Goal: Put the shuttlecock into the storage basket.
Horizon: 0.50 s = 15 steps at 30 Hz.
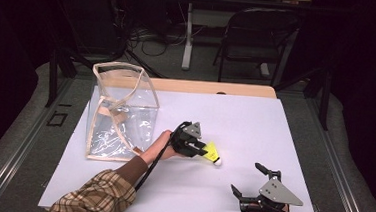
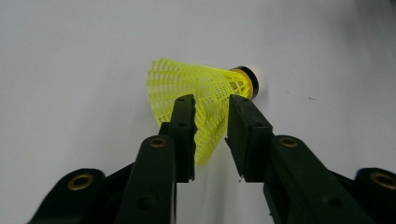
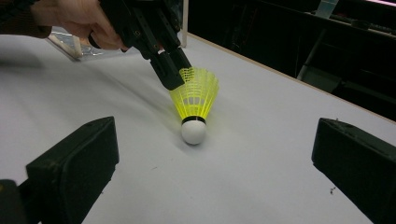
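Note:
A yellow shuttlecock (image 1: 212,152) with a white cork tip lies on its side on the white table. My left gripper (image 1: 204,148) reaches it from the left, one jaw on each side of the mesh skirt. In the left gripper view the shuttlecock (image 2: 201,88) has its net pinched between my left gripper (image 2: 211,105), and the skirt bends where the pads press. The right gripper view shows the shuttlecock (image 3: 194,100) cork-first, with the left gripper (image 3: 173,77) at its rim. My right gripper (image 1: 246,177) rests near the front right edge, open and empty, jaws (image 3: 215,128) wide apart.
A clear plastic bag (image 1: 120,116) with beige trim stands open at the table's left, behind my left hand. The white table cover (image 1: 255,120) has a wooden edge at the back. A dark chair and cables lie beyond the table.

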Motion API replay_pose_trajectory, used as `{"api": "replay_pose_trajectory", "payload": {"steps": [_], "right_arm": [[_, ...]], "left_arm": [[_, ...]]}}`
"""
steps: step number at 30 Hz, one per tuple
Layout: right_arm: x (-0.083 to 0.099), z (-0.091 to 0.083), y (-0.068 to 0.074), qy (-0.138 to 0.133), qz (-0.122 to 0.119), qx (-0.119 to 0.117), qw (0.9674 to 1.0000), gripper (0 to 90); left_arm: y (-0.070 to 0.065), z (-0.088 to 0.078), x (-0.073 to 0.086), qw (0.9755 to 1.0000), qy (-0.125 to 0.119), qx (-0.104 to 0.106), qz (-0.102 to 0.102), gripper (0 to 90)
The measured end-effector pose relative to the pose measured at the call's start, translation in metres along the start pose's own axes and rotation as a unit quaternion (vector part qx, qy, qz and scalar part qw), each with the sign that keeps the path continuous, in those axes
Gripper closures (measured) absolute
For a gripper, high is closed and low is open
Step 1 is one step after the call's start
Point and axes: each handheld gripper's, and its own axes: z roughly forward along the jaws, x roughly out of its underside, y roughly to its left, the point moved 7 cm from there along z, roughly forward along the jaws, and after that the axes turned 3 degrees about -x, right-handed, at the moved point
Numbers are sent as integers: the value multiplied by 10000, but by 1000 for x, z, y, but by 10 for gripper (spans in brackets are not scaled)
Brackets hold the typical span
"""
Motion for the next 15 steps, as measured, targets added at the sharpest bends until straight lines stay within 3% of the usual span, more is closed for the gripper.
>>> {"api": "replay_pose_trajectory", "payload": {"steps": [9,15], "right_arm": [[0,0,0,16,16,-3,10000,1],[0,0,0,14,0,0,10000,2]], "left_arm": [[-3,-2,-3,9990,45,310,309,868],[-5,-5,-8,9982,78,334,484,893]]}}
